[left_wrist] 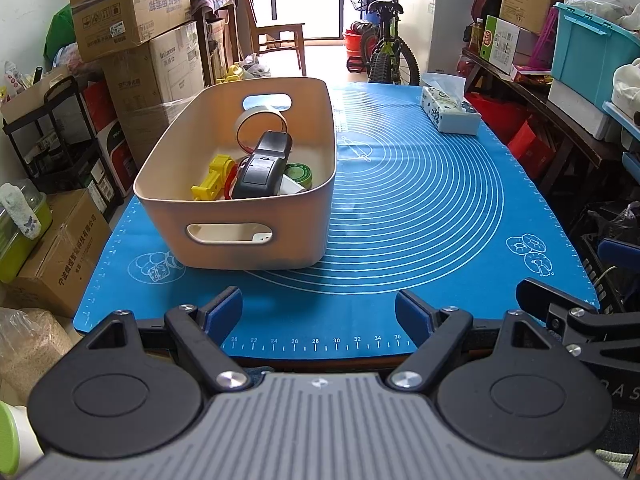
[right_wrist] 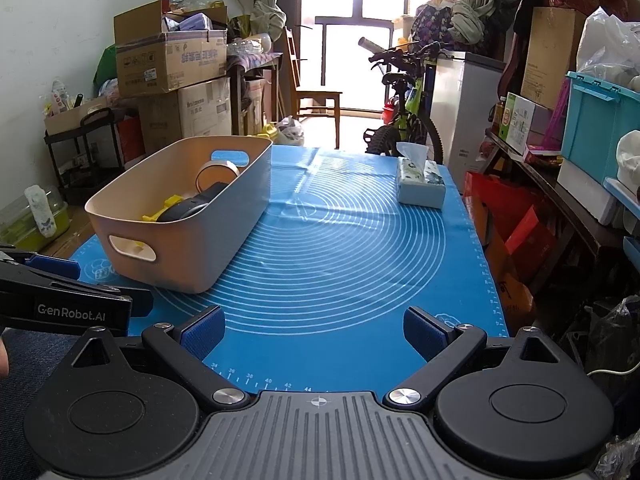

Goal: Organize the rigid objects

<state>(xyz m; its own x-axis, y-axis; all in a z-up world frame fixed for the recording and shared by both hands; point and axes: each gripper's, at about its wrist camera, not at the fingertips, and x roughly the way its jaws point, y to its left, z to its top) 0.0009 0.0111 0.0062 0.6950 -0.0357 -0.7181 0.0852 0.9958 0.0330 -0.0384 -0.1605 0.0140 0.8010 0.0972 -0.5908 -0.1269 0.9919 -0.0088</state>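
Note:
A beige plastic bin [left_wrist: 256, 236] stands on the left part of the blue mat [left_wrist: 420, 200]; it also shows in the right wrist view [right_wrist: 224, 224]. Inside it lie a black device [left_wrist: 262, 166], a yellow toy [left_wrist: 212, 178], a tape roll [left_wrist: 260, 120] and a round green tin [left_wrist: 299, 171]. My left gripper [left_wrist: 319, 314] is open and empty at the mat's near edge, in front of the bin. My right gripper [right_wrist: 315, 330] is open and empty, to the right of the bin, over the near edge.
A tissue box [left_wrist: 450, 110] lies at the mat's far right, also in the right wrist view [right_wrist: 420, 184]. Cardboard boxes [left_wrist: 132, 12] stack at the left. A bicycle [left_wrist: 386, 40] stands beyond the table. Shelves with a teal crate [left_wrist: 588, 52] line the right.

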